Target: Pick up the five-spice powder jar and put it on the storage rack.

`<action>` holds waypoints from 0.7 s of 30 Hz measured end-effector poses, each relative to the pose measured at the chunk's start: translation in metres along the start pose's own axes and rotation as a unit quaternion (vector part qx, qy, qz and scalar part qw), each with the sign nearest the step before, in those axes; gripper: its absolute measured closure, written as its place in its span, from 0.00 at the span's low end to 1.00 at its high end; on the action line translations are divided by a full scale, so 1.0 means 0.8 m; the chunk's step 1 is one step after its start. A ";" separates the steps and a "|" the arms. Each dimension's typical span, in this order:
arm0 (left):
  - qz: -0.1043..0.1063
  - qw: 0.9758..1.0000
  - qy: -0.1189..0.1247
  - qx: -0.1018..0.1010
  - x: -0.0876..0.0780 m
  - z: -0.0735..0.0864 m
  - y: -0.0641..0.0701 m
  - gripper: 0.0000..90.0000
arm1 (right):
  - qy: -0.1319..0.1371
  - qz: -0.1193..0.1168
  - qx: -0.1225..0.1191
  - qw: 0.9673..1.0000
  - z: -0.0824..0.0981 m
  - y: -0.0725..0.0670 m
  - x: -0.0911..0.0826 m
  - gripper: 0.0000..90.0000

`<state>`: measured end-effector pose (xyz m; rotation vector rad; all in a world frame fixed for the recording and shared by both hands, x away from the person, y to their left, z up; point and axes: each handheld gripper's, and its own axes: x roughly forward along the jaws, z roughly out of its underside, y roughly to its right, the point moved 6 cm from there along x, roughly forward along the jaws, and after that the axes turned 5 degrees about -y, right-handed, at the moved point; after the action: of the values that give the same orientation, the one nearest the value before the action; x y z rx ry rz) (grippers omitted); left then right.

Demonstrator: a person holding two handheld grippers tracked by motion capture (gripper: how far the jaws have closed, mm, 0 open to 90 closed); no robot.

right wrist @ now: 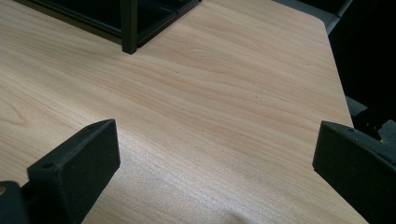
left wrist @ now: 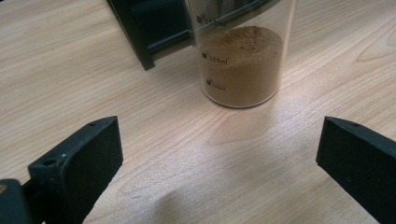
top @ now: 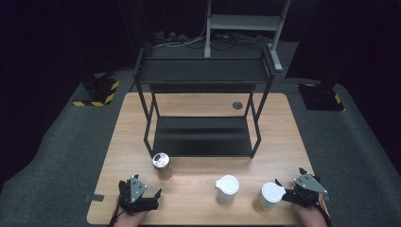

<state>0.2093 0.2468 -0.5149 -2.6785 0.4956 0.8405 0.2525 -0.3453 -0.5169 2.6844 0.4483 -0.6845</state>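
Note:
Three glass jars of brown powder stand along the front of the wooden table (top: 279, 123): a metal-lidded jar (top: 161, 163) at the left and two white-lidded jars, one in the middle (top: 227, 187) and one to its right (top: 270, 195). My left gripper (top: 142, 188) rests near the front left edge, just in front of the metal-lidded jar, open and holding nothing. In the left gripper view that jar (left wrist: 243, 65) stands a short way beyond my open left gripper (left wrist: 219, 144). My right gripper (top: 290, 177) sits open right beside the rightmost jar. In the right gripper view it (right wrist: 217, 149) frames bare wood.
A black two-tier shelf rack (top: 203, 137) stands in the middle of the table behind the jars; one of its legs (left wrist: 140, 42) is just left of the metal-lidded jar, and another leg (right wrist: 128, 25) shows ahead of the right gripper. A small round grommet (top: 237, 105) sits at the back.

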 end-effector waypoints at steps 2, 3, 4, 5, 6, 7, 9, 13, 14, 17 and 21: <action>0.002 1.000 -0.001 0.004 0.000 0.000 0.000 0.01 | 0.000 0.001 0.001 1.000 0.000 0.000 0.000 0.00; 0.003 1.000 -0.001 0.005 0.000 0.000 0.000 0.01 | -0.001 -0.001 0.000 1.000 0.000 0.000 0.000 0.00; 0.004 1.000 -0.002 0.005 0.000 -0.001 0.000 0.01 | -0.003 -0.002 0.000 1.000 -0.001 0.001 0.001 0.00; 0.004 1.000 -0.003 0.004 0.001 -0.001 0.000 0.01 | -0.003 -0.002 0.000 1.000 -0.001 0.001 0.001 0.00; 0.003 1.000 -0.004 0.004 0.001 -0.001 0.000 0.01 | -0.004 0.000 0.002 1.000 -0.001 0.001 0.001 0.00; 0.002 1.000 -0.004 0.003 0.001 -0.001 0.000 0.01 | -0.004 0.000 0.002 1.000 -0.001 0.001 0.001 0.00; 0.001 1.000 -0.004 0.007 0.001 -0.001 0.000 0.01 | -0.005 -0.001 0.002 1.000 -0.002 0.001 0.001 0.00; 0.001 1.000 -0.003 0.006 0.000 -0.001 0.001 0.01 | -0.004 -0.001 0.000 1.000 -0.001 0.001 0.001 0.00; 0.001 1.000 -0.003 0.005 0.000 -0.001 0.000 0.01 | -0.004 -0.001 0.002 1.000 -0.001 0.001 0.001 0.00; 0.002 1.000 -0.001 0.002 0.000 0.000 0.000 0.01 | -0.003 -0.001 0.006 1.000 -0.001 0.002 0.001 0.00; 0.003 1.000 0.000 -0.001 0.000 0.000 -0.001 0.01 | -0.003 -0.002 0.008 1.000 -0.001 0.003 0.001 0.00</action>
<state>0.2095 0.2477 -0.5147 -2.6806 0.5030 0.8420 0.2543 -0.3469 -0.5161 2.6966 0.4493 -0.7007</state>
